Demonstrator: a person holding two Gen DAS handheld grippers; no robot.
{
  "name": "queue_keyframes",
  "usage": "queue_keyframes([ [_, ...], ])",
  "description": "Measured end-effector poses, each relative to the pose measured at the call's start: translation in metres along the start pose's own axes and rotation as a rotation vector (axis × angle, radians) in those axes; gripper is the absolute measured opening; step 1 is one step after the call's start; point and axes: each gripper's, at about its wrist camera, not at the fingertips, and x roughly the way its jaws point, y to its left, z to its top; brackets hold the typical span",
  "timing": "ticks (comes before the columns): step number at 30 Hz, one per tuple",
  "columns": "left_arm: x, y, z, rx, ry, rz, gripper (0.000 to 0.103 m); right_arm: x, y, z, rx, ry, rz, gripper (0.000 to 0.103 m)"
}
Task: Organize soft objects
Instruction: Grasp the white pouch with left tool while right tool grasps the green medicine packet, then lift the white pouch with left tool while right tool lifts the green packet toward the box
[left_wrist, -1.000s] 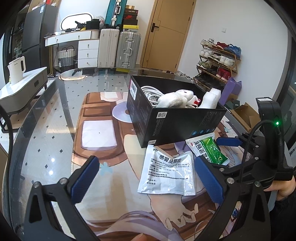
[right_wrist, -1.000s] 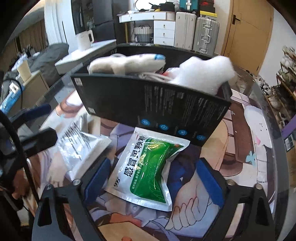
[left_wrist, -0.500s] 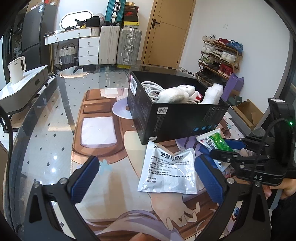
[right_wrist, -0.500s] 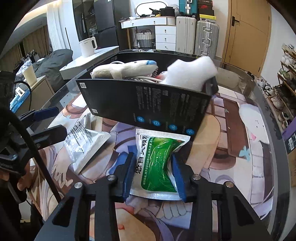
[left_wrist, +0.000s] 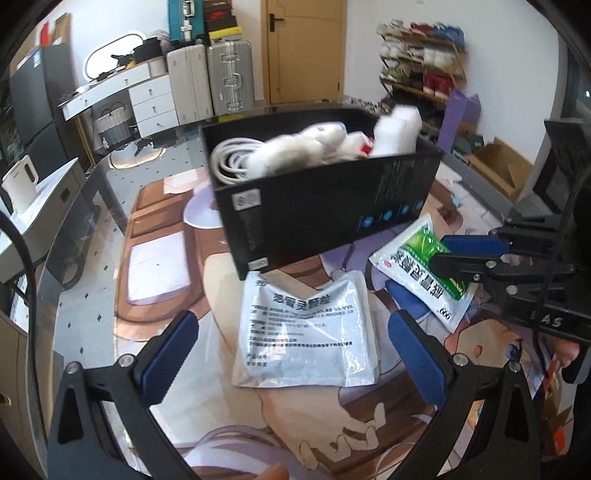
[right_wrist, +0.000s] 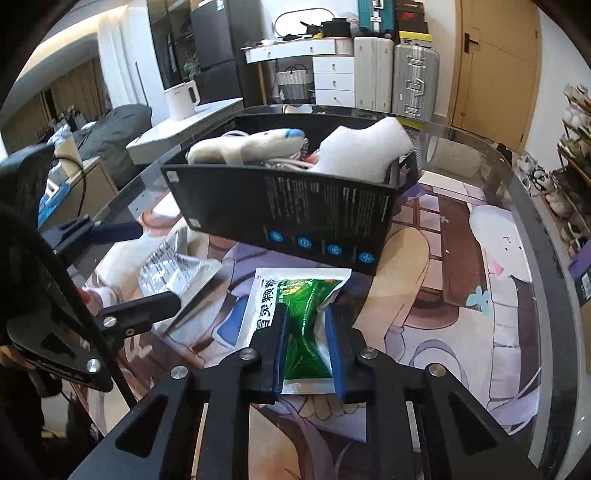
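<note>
Right wrist view is showing the right gripper (right_wrist: 306, 347) clenching its blue-padded jaws on the green and white foil sachet (right_wrist: 295, 317), whose middle is pinching in between the pads while its far end is lying toward the black cardboard box (right_wrist: 288, 218). That box is sitting on the printed table mat (right_wrist: 480, 280) just beyond the sachet and is holding a white plush toy (right_wrist: 243, 147), a white foam piece (right_wrist: 362, 151) and a coiled white cable (left_wrist: 231, 160). Left wrist view is showing the left gripper (left_wrist: 291, 350) hovering with its jaws spread wide over the silver foil sachet with black print (left_wrist: 303, 328), which is lying flat on the mat just in front of the box, beside the green one, with neither pad touching it.
</note>
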Motion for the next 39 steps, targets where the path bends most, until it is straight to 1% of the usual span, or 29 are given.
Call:
queue_keyframes([
  [2, 0.003, -0.002, 0.001, 0.012, 0.014, -0.001, 0.103, -0.001, 0.0, 0.0, 0.002, 0.002, -0.001, 0.02],
  [5, 0.008, -0.001, 0.003, -0.001, 0.042, 0.006, 0.103, -0.002, -0.002, -0.001, 0.019, 0.006, -0.003, 0.024],
  [8, 0.012, 0.0, 0.003, -0.015, 0.067, 0.017, 0.103, -0.002, -0.004, 0.0, 0.02, 0.009, -0.002, 0.029],
  [10, 0.014, 0.0, 0.004, -0.019, 0.079, 0.017, 0.103, -0.003, -0.003, 0.0, 0.016, 0.006, -0.001, 0.034],
  [12, 0.017, 0.001, 0.003, -0.027, 0.089, 0.005, 0.099, -0.003, -0.003, 0.0, 0.018, 0.005, 0.009, 0.039],
  [13, 0.016, 0.002, 0.003, -0.032, 0.083, 0.007, 0.097, -0.003, -0.003, 0.001, 0.021, 0.003, 0.009, 0.045],
  [14, 0.015, 0.004, 0.003, -0.033, 0.074, 0.008, 0.092, -0.003, -0.004, 0.001, 0.029, -0.001, 0.005, 0.048],
  [15, 0.014, 0.005, 0.004, -0.029, 0.065, 0.003, 0.085, -0.004, -0.005, 0.001, 0.035, -0.004, 0.003, 0.053],
  [16, 0.012, 0.003, 0.003, -0.018, 0.049, -0.007, 0.081, -0.004, -0.005, 0.001, 0.04, -0.006, 0.002, 0.057],
  [17, 0.011, 0.002, 0.002, -0.011, 0.039, -0.01, 0.07, -0.004, -0.005, 0.001, 0.043, -0.005, -0.002, 0.059],
  [18, 0.009, 0.001, 0.001, -0.001, 0.026, -0.016, 0.064, -0.003, -0.005, 0.001, 0.043, -0.001, -0.003, 0.063],
  [19, 0.008, 0.001, 0.002, 0.0, 0.023, -0.017, 0.061, -0.002, -0.004, 0.001, 0.039, 0.004, -0.002, 0.064],
  [20, 0.007, 0.001, 0.001, -0.001, 0.015, -0.018, 0.054, 0.0, -0.002, 0.002, 0.035, 0.005, -0.002, 0.064],
  [21, 0.006, 0.002, 0.001, -0.004, 0.011, -0.021, 0.052, 0.001, 0.0, 0.001, 0.03, 0.008, -0.002, 0.064],
  [24, 0.004, 0.003, 0.001, -0.019, 0.004, -0.029, 0.049, 0.008, 0.008, 0.001, 0.006, 0.023, -0.013, 0.065],
  [25, 0.004, 0.004, 0.002, -0.02, 0.003, -0.03, 0.049, 0.009, 0.01, 0.0, -0.007, 0.02, -0.023, 0.068],
  [26, 0.003, 0.004, 0.002, -0.02, 0.001, -0.031, 0.049, 0.01, 0.013, 0.0, -0.019, 0.021, -0.033, 0.069],
  [29, 0.003, 0.005, 0.002, -0.025, 0.0, -0.035, 0.049, 0.014, 0.02, -0.001, -0.044, 0.01, -0.081, 0.069],
  [31, 0.003, 0.006, 0.001, -0.029, -0.002, -0.038, 0.049, 0.015, 0.023, -0.001, -0.042, -0.001, -0.091, 0.066],
  [32, 0.003, 0.007, 0.001, -0.034, -0.003, -0.04, 0.049, 0.016, 0.023, 0.0, -0.046, -0.003, -0.088, 0.064],
  [33, 0.003, 0.007, 0.001, -0.036, -0.004, -0.041, 0.049, 0.016, 0.025, 0.0, -0.051, -0.004, -0.079, 0.055],
  [36, 0.003, 0.007, 0.0, -0.04, -0.005, -0.041, 0.049, 0.015, 0.028, -0.001, -0.07, -0.006, -0.073, 0.049],
  [38, 0.003, 0.008, 0.0, -0.04, -0.006, -0.04, 0.049, 0.013, 0.025, -0.001, -0.074, -0.004, -0.061, 0.041],
  [39, 0.003, 0.008, 0.0, -0.041, -0.006, -0.04, 0.049, 0.013, 0.024, -0.002, -0.071, -0.003, -0.056, 0.039],
])
